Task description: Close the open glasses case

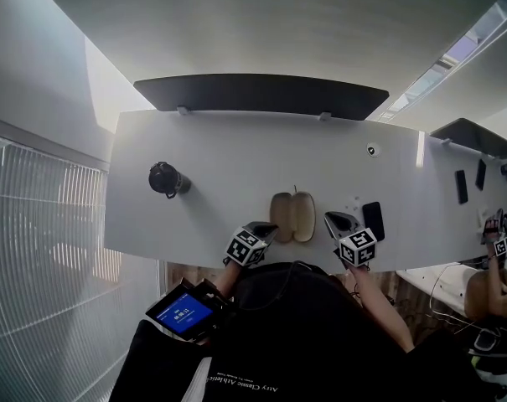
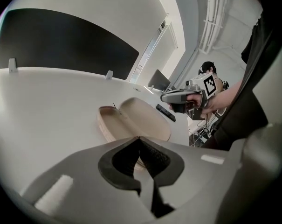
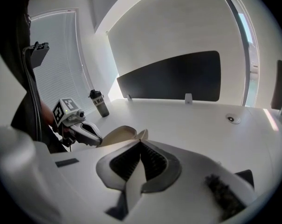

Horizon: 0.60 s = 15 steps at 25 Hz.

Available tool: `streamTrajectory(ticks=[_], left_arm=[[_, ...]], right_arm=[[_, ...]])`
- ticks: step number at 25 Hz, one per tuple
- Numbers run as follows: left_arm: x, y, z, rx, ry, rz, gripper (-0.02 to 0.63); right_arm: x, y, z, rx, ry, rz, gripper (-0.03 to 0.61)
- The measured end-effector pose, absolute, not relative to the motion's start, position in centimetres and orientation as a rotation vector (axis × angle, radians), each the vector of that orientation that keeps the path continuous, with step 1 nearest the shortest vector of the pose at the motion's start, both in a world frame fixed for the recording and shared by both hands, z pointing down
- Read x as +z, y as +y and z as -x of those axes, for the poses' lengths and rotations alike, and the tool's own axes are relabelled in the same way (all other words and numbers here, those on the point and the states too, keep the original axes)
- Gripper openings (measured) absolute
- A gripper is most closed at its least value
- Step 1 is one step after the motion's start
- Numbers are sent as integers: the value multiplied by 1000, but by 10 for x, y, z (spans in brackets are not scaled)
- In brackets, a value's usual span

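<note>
The glasses case [image 1: 292, 217] lies open near the front edge of the white worktop [image 1: 236, 149]. The left gripper [image 1: 266, 229] and right gripper [image 1: 335, 220] sit just beside it, one on each side. The fingers of both are pressed together and hold nothing. A dark bottle [image 1: 168, 179] stands well off to the left.

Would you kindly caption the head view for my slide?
Open glasses case on desk, left claw and right claw shut beside it.

Resting on the table [image 1: 236, 141]: one open glasses case [image 1: 292, 217], one bottle [image 1: 167, 179] far left, one phone [image 1: 373, 219]. Hovering near: two grippers, left gripper [image 1: 270, 228] and right gripper [image 1: 332, 219].
</note>
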State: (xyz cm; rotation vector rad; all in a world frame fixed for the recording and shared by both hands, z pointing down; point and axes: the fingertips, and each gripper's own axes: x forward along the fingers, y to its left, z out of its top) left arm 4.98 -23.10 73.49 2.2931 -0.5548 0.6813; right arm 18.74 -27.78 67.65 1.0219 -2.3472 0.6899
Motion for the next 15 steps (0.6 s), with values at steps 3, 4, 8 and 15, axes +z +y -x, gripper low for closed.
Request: streamTrajectory(ticks=[3, 4, 8, 15], left_arm=[[736, -234, -49, 668, -546, -2286, 11], [736, -235, -50, 661, -543, -2284, 11], [747, -235, -47, 643, -563, -2264, 11], [747, -236, -44, 617, -592, -2221, 11]], right_arm=[[686, -280, -184, 704, -2336, -980, 6], [688, -280, -183, 709, -2334, -970, 6], [703, -280, -179, 733, -2325, -933, 6], [723, -282, -184, 804, -2286, -932, 6]])
